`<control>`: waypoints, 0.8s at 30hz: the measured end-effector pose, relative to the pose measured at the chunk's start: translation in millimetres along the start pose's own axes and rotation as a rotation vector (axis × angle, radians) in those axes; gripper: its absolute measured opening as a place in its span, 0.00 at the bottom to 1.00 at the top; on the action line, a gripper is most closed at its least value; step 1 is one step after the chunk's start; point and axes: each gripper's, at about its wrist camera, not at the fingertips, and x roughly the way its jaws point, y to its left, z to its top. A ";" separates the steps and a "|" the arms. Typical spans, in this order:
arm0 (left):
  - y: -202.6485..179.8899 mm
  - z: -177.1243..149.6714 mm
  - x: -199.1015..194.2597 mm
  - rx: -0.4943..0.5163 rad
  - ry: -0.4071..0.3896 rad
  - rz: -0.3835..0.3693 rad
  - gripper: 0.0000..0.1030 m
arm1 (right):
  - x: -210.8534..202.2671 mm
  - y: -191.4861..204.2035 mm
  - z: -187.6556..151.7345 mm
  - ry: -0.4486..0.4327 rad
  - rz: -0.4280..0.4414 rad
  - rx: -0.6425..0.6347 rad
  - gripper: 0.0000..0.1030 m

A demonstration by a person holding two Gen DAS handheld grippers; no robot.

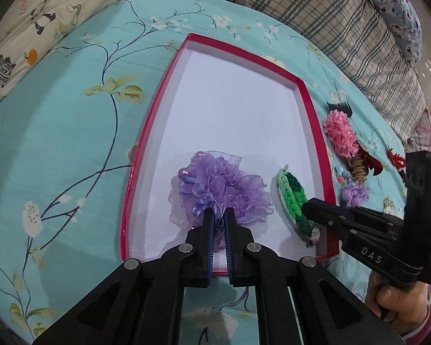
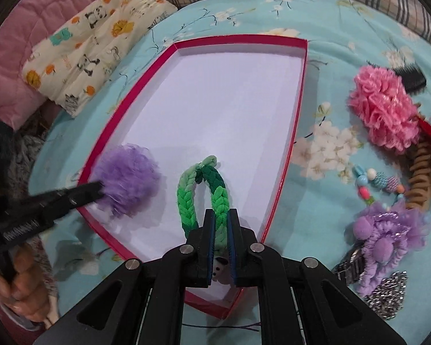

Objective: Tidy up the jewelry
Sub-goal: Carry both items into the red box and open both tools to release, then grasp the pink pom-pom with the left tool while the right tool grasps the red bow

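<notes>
My left claw is clamped on the purple ruffled organza scrunchie; my right claw is clamped on the green braided fabric hair loop, both over the red-rimmed white tray.

The tray has a red rim and a plain white floor; in it lie a lilac ruffled scrunchie and a braided band in light and dark green. At three o'clock sits a pink frilly flower. The bedspread is turquoise with white blossoms.
</notes>
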 end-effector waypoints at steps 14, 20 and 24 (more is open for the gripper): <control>-5.8 -7.3 -18.4 -0.001 -0.020 0.060 0.40 | -25.0 11.5 -7.1 -0.052 0.052 0.004 0.33; -18.6 -14.4 -34.3 0.014 -0.042 0.049 0.43 | -52.1 1.5 -18.3 -0.100 0.051 0.034 0.33; -29.7 -18.4 -43.3 0.034 -0.049 0.037 0.43 | -68.9 -13.4 -29.6 -0.121 0.041 0.062 0.33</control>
